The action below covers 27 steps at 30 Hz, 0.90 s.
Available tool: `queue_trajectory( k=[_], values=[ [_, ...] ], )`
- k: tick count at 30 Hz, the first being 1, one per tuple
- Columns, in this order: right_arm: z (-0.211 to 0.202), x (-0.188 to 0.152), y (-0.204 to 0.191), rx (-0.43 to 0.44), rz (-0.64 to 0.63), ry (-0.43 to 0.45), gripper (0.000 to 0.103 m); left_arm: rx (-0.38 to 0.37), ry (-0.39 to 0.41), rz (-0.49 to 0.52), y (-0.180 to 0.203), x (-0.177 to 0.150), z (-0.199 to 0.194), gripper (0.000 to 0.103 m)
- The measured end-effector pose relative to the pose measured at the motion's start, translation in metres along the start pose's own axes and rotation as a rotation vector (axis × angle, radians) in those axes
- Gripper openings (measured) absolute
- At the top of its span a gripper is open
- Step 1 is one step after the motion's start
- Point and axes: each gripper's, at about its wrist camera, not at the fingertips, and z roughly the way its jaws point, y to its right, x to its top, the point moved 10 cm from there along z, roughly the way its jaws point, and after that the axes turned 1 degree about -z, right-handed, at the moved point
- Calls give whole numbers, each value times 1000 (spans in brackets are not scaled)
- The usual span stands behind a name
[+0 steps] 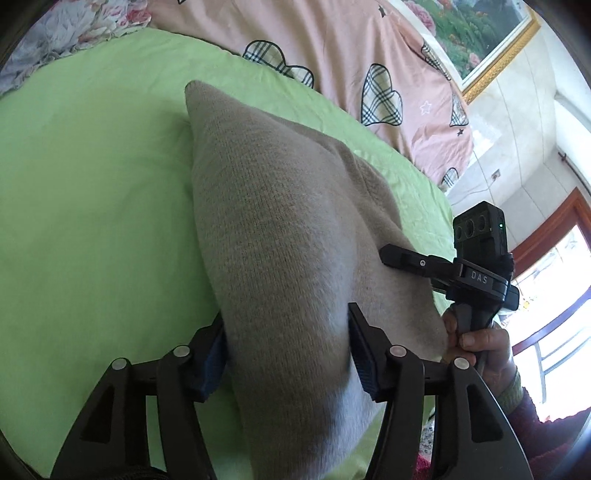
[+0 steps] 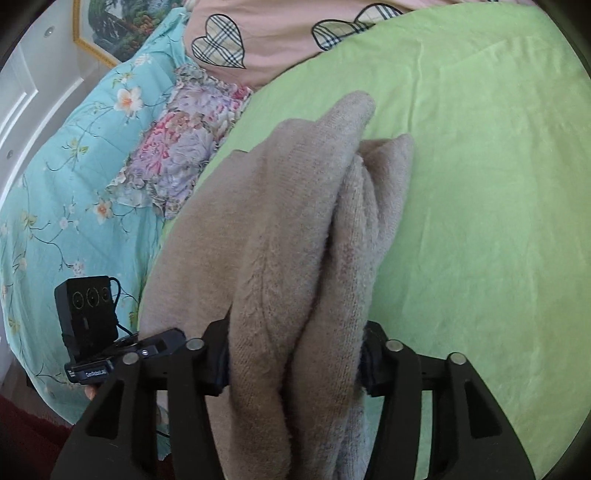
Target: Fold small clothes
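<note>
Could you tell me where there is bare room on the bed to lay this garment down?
The green sheet lies bare between the beige knit garment and the pink heart-print quilt. Crowded: the floral bedding.

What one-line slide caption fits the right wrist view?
Right tongs clamp a bunched beige knitted garment above the light green bedsheet.

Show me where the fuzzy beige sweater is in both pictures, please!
Left wrist view: the beige sweater fills the middle, running from the left gripper up over the bed.
Right wrist view: the sweater hangs bunched in the middle, between the right gripper fingers.
Shared landmark: the green sheet under it.
</note>
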Motion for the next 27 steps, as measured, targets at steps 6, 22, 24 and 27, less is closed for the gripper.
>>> queue_trajectory(
  k=[6, 22, 24, 27],
  values=[
    [-40, 16, 7, -111, 8, 96, 63, 50, 59, -24, -16, 37, -26, 61],
    [-12, 85, -24, 74, -7, 141, 11, 267, -9, -15, -22, 52, 16, 49],
    [-17, 89, -32, 93, -28, 157, 11, 263, -22, -27, -25, 57, 15, 53],
    [-8, 80, -7, 31, 7, 129, 11, 282, -34, -53, -38, 77, 23, 76]
  ],
)
